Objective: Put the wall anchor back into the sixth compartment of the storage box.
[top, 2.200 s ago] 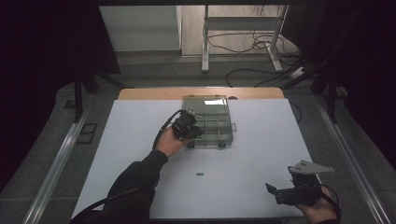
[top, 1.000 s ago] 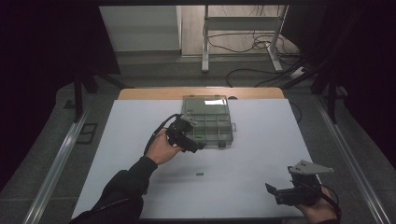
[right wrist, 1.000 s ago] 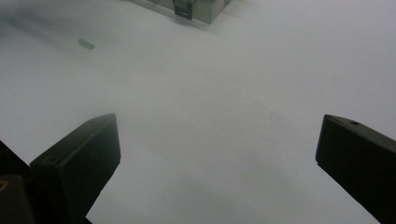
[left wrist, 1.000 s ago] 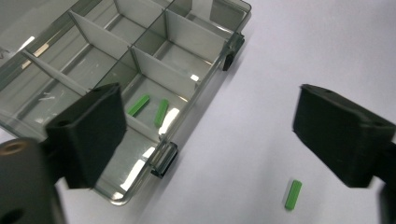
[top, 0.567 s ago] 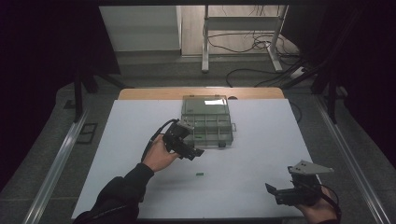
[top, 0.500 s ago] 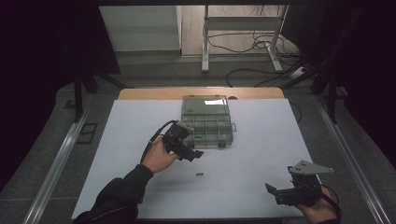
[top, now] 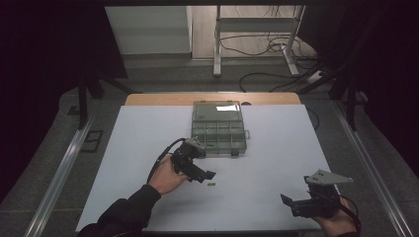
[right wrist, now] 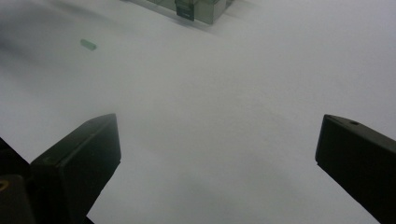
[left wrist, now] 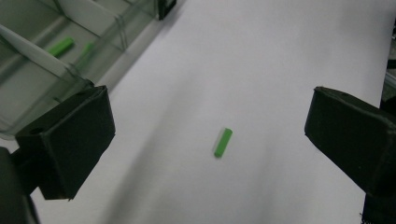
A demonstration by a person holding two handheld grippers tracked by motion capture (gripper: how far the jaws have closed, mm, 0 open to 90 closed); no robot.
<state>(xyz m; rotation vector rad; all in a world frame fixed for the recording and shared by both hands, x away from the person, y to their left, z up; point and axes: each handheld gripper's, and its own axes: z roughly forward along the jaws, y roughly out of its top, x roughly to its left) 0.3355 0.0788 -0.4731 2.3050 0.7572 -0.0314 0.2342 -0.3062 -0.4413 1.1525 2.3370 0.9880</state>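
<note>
A small green stick (top: 211, 184) (left wrist: 222, 142) (right wrist: 88, 44) lies alone on the white table. My left gripper (top: 208, 176) (left wrist: 205, 135) hovers just above and left of it, open, with the stick lying between its jaws in the left gripper view. A clear compartment box (top: 219, 128) (left wrist: 56, 60) (right wrist: 191, 7) sits behind; one compartment holds green sticks (left wrist: 62, 46). My right gripper (top: 285, 200) (right wrist: 219, 149) rests open near the table's front right, with bare table between its jaws.
The white table top (top: 276, 148) has a wooden strip (top: 212, 98) along its far edge. Metal rails (top: 59, 173) run along both sides. Cables and a desk frame (top: 257, 44) lie on the floor beyond.
My left gripper has drawn back from the compartment box toward the front and now hangs over the green stick. The right gripper has stayed put.
</note>
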